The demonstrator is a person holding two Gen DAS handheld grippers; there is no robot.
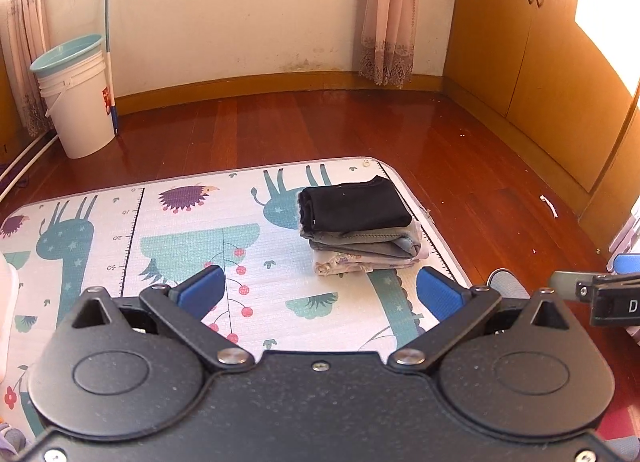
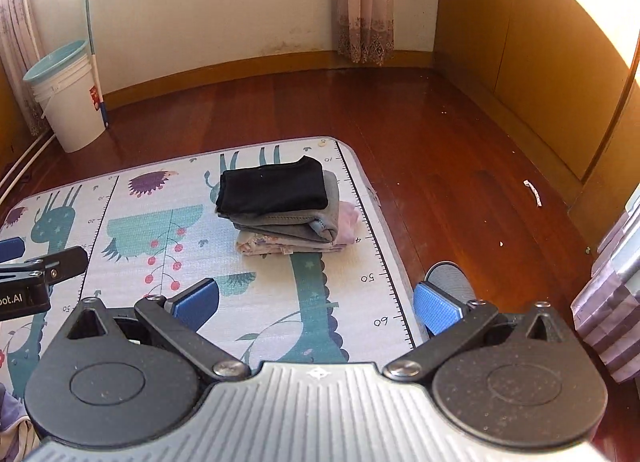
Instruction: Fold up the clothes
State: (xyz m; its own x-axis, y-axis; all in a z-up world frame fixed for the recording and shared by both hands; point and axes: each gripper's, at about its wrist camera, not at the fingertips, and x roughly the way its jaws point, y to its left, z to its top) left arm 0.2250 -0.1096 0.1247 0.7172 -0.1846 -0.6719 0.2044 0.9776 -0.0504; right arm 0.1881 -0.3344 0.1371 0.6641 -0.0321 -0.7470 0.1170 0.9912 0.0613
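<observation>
Shiny brown wood floor (image 1: 320, 129) under soft animal-print play mat (image 1: 180, 246). Neat pile of folded clothes (image 1: 358, 223) near far right corner: soft, light, floppy; best pinched at folded edges. Left gripper (image 1: 320, 294), right gripper (image 2: 316, 304): wide open, holding nothing.

1. My left wrist view sits low over the play mat (image 1: 180, 246), looking forward along its fingers toward the far wall, with the pile of folded clothes (image 1: 360, 225) ahead and slightly right.
2. My right wrist view faces the same way from further right; the pile (image 2: 284, 207) lies ahead, slightly left.
3. Both share mat, pile, white bucket (image 1: 78, 101) and curtain (image 2: 366, 1); each catches the other gripper at its edge.
</observation>
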